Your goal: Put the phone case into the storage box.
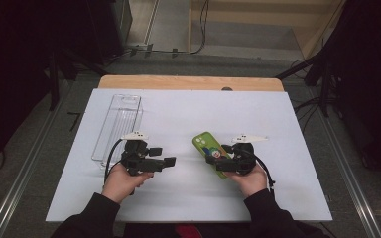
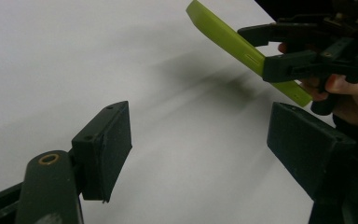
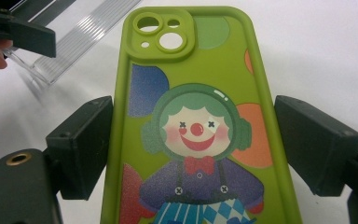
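Right gripper (image 1: 217,157): jaws clamped on the long edges of a green phone case (image 3: 200,130), camera end pointing away from it, lifted clear of the table (image 1: 278,198). Left gripper (image 1: 164,156): jaws apart, nothing between them, bare table ahead, case just beyond its tips. Clear tray (image 1: 118,124) lies just beyond the left gripper.

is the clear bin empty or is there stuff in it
Empty: in the high view the white table shows straight through the clear bin, with nothing inside it.
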The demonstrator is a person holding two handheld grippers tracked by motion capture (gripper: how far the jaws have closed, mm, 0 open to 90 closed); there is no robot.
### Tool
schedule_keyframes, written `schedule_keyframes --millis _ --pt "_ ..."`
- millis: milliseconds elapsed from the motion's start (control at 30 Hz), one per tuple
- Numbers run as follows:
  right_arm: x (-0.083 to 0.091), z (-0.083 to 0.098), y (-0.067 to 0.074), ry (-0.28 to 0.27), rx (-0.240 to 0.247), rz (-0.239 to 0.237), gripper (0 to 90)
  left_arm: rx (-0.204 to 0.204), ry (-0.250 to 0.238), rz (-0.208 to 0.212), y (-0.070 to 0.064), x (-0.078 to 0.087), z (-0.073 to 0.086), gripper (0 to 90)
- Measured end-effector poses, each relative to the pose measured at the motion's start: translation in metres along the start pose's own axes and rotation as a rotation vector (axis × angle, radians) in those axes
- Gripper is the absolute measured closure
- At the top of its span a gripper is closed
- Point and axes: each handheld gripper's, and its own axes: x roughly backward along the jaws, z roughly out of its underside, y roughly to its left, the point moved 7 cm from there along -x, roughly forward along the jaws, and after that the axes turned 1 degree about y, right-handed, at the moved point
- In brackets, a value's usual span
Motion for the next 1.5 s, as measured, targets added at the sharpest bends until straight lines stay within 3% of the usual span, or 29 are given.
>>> schedule_keyframes --millis 167,433,567,767,967,1100,1333,1400,1500 --pt "-0.001 0.001 0.003 -0.016 -0.012 0.019 14.1 0.004 0.006 -0.022 0.001 -0.004 -0.006 22.4" --pt "-0.004 -0.001 0.016 -0.029 0.007 0.040 14.2 0.006 0.005 -0.011 0.000 -0.006 -0.017 22.2" --pt "-0.008 -0.001 0.019 -0.034 -0.001 0.048 14.1 0.010 0.004 -0.031 0.000 -0.008 -0.022 22.1" --pt "-0.010 -0.001 0.022 -0.087 0.009 0.057 14.1 0.020 0.009 -0.025 0.001 -0.010 -0.029 22.2" --pt "-0.016 0.000 0.026 -0.096 0.004 0.040 14.1 0.025 0.010 -0.040 0.005 -0.011 -0.037 22.3" --pt "-0.022 0.000 0.028 -0.090 -0.010 0.002 14.1 0.025 0.014 -0.063 0.007 -0.013 -0.042 22.4" --pt "-0.028 0.000 0.025 -0.074 -0.002 -0.007 14.1 0.061 0.009 -0.074 0.010 -0.019 -0.052 22.4" --pt "-0.029 -0.001 0.025 -0.084 -0.013 -0.007 14.1 0.058 0.012 -0.091 0.011 -0.021 -0.054 22.4" --pt "-0.032 -0.001 0.026 -0.098 -0.040 -0.010 14.1 0.076 0.012 -0.085 0.011 -0.025 -0.059 22.5"
